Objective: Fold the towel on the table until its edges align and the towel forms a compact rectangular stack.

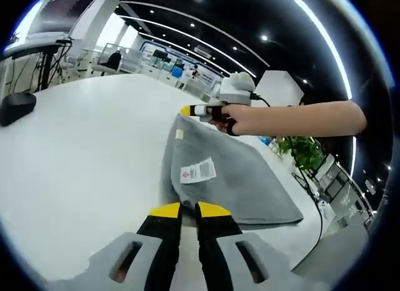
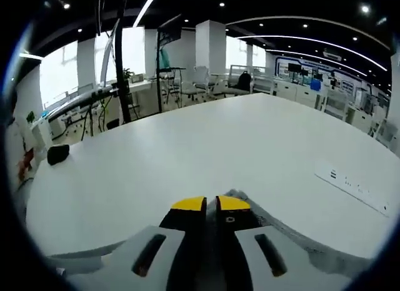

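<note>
Towel [image 1: 231,178] is seen spread grey and partly folded on the white bench [image 1: 81,172] in the left gripper view, running from the centre toward four o'clock. A white care label [image 1: 198,171] with a red mark is sewn on its upper face near the near edge, and a small tab [image 1: 180,135] is seen by its far corner at about twelve o'clock of the cloth. The left gripper [image 1: 188,210] rises from six o'clock, its yellow-tipped jaws drawn narrow with the towel's near edge pinched between them. At the far corner, the right gripper [image 1: 190,110] is seen, held by a person's hand [image 1: 240,121] whose bare forearm extends toward three o'clock; its yellow tip meets the towel's corner, which is lifted slightly off the bench. A dark object [image 1: 17,107] lies on the bench at nine o'clock, well apart from the towel.

In the right gripper view, the right gripper [image 2: 210,205] rises from six o'clock with jaws nearly closed, a fold of the grey towel [image 2: 250,207] held between and just beyond the tips. The bench [image 2: 187,153] stretches away toward twelve o'clock, with a flat white power strip [image 2: 353,186] lying at three o'clock and a dark object [image 2: 57,153] at nine o'clock. Office chairs and desks are seen beyond the bench.
</note>
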A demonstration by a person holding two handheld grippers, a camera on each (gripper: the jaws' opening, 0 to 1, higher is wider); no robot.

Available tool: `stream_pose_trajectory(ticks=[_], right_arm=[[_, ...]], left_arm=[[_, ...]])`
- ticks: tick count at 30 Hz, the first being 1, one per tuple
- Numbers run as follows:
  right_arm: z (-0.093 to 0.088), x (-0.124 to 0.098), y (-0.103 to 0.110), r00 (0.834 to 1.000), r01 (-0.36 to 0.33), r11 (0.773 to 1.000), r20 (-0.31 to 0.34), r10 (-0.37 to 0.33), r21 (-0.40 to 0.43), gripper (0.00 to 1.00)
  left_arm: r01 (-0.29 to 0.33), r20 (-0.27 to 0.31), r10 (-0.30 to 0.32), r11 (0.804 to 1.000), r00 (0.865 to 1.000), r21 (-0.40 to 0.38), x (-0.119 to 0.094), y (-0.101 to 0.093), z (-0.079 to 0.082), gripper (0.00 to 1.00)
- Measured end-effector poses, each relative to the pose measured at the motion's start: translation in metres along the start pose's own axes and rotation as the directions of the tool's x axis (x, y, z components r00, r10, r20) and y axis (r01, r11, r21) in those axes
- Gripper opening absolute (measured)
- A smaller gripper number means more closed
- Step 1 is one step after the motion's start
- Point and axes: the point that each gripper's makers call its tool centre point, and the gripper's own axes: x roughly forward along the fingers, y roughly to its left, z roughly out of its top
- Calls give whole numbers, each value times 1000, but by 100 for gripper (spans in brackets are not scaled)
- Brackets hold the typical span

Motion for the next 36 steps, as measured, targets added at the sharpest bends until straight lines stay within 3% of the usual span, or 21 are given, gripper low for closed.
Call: stream_pose_trajectory(ticks=[6,13,21,26,30,36], right_arm=[[1,-4,-9,1000,-3,1000,0,3,17,12],[-1,-17,-21,1000,-1,999,-6,2,33,19],[10,-28,-45,1000,10,998,6,-11,57,21],[11,-46,-53,1000,12,998,1,-12,57,24],[14,-55,-62,1000,12,998,4,-12,55,27],[16,-73,-69,1000,-5,999,-3,5,35,29]], left_arm=[[-55,-2,55,998,998,-5,-2,9,8,27],[-72,-13,73,996,997,57,0,7,20,30],[-100,-27,103,990,994,104,4,3,25,31],[-84,-46,93,982,995,169,7,-11,27,39],[-107,-37,120,964,992,245,9,-19,36,58],[-58,-35,73,949,997,310,12,-44,47,64]])
